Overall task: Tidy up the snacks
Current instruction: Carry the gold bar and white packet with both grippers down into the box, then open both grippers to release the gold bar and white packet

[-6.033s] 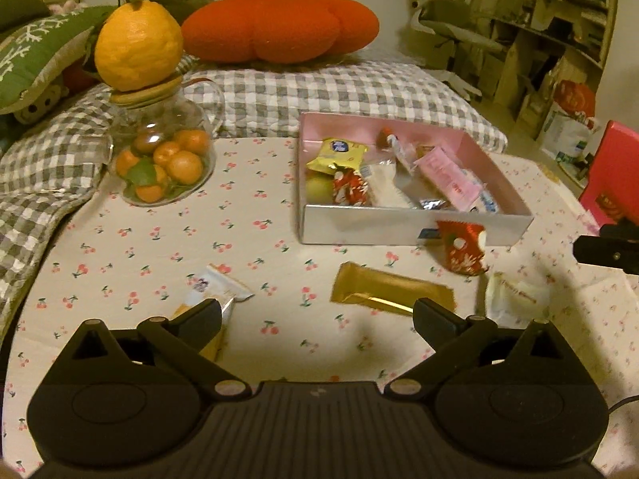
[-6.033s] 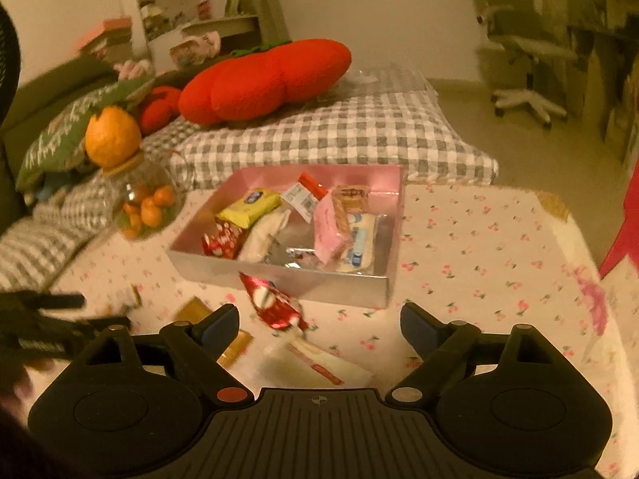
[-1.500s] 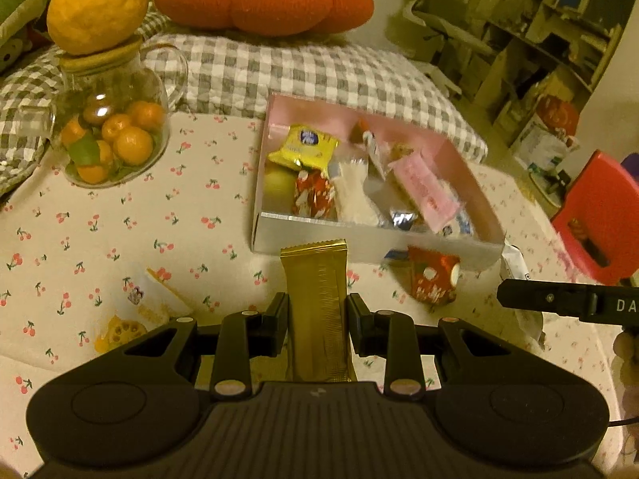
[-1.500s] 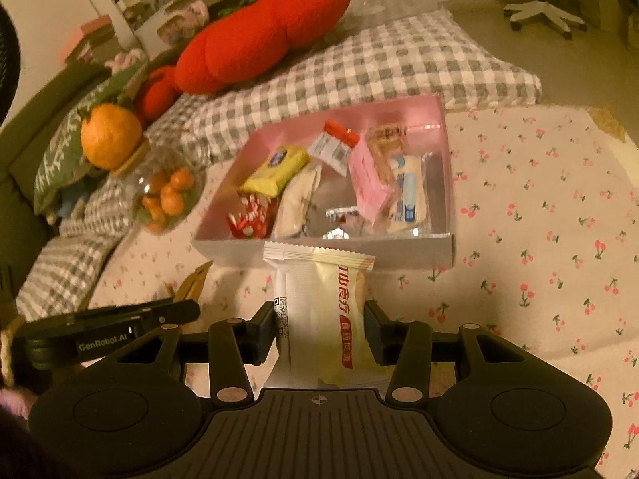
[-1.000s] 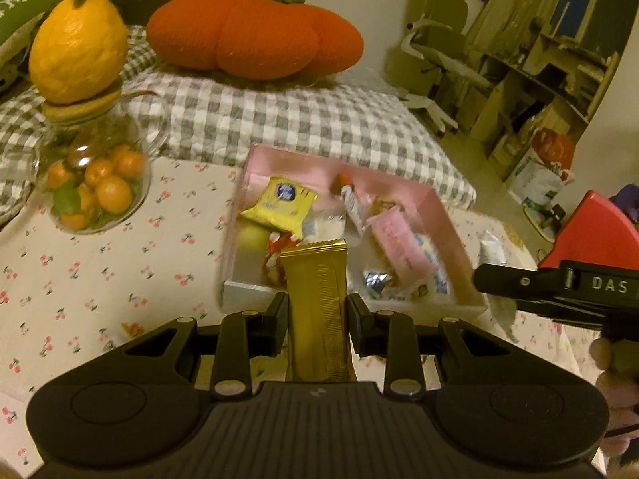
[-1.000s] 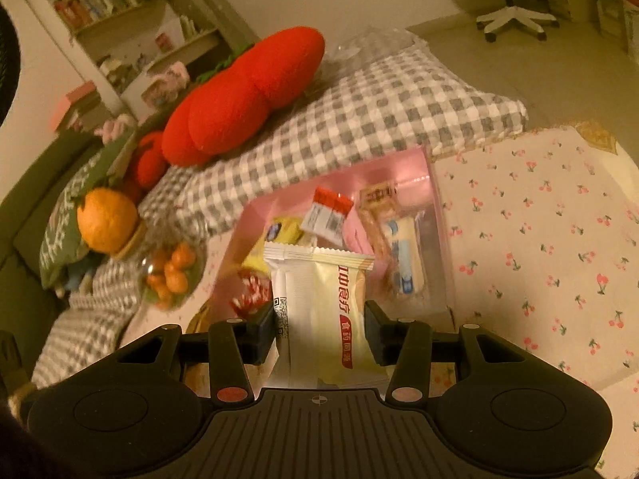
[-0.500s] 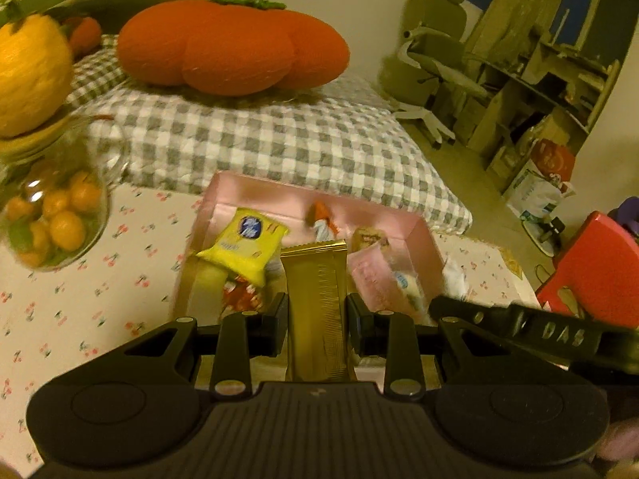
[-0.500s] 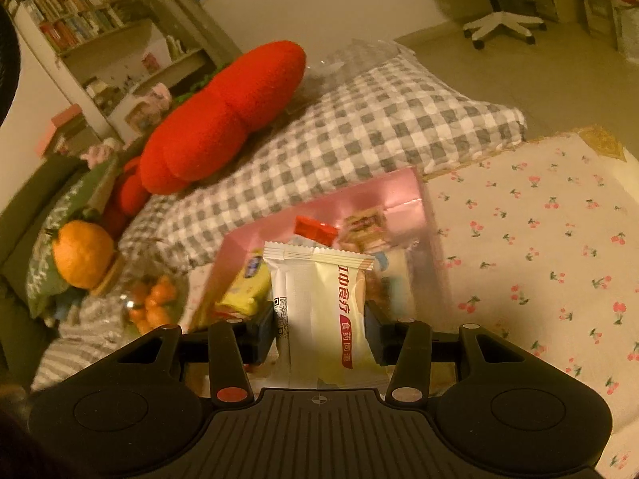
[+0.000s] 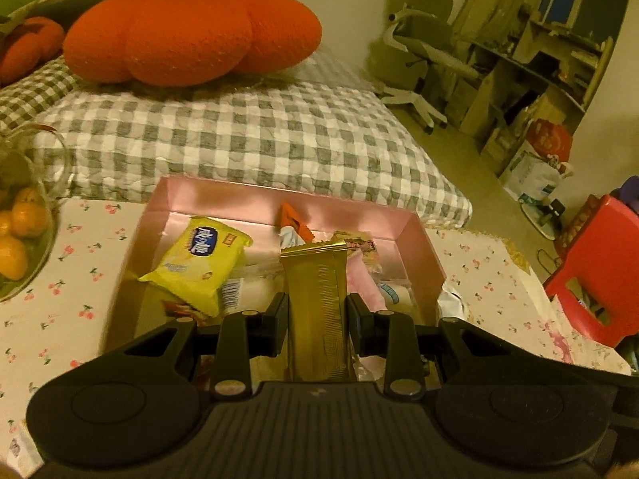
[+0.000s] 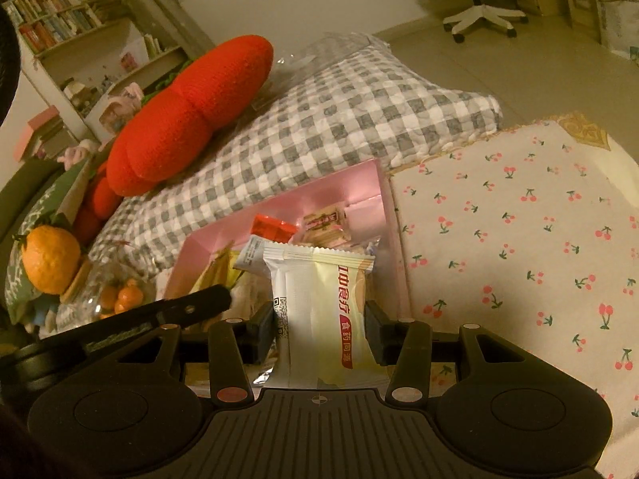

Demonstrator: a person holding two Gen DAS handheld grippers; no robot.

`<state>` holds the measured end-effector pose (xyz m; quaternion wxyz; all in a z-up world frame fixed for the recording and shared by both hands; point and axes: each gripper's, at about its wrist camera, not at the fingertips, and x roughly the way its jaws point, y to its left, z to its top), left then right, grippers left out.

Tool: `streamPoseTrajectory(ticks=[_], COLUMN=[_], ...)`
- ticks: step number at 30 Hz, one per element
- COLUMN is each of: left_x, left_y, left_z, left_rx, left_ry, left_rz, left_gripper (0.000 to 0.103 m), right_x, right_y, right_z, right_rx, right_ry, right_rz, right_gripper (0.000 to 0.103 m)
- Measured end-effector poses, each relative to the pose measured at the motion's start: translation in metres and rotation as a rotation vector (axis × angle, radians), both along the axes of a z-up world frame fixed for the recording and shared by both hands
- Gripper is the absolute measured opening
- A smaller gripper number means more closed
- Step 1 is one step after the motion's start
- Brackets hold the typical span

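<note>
While over pink box point(image 9: 419, 235) — left gripper point(image 9: 317, 317) clamps gold ribbed bar point(image 9: 317, 299); right gripper point(image 10: 319, 329) clamps cream packet point(image 10: 319, 311).

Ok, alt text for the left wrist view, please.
The left gripper holds a gold snack bar upright over an open pink box of wrapped snacks, including a yellow packet. An orange pumpkin cushion sits behind.

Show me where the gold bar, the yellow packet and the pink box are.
gold bar point(image 9: 315, 299), left wrist view, middle of its wrapper.
yellow packet point(image 9: 197, 265), left wrist view, centre of its face.
pink box point(image 9: 239, 201), left wrist view, inner far wall.
</note>
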<state>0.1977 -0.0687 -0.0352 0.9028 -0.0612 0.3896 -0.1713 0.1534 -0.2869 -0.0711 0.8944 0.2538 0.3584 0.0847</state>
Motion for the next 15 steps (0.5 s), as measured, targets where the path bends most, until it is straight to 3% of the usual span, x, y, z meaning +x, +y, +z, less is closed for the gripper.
streamPoseTrajectory(ticks=[7, 15], left_x=[0.0102, 0.0027], left_y=[-0.0049, 0.0018], left_z=[-0.0104, -0.0006], left_rx=[0.005, 0.016], left_ry=[0.03, -0.017], left_rz=[0.017, 0.025], left_gripper=[0.029, 0.041], right_x=[0.0019, 0.0014], right_y=[-0.0042, -0.0029], right_z=[-0.0013, -0.0005], right_rx=[0.012, 0.004], right_ry=[0.004, 0.004], right_rz=[-0.005, -0.005], right_gripper=[0.046, 0.048])
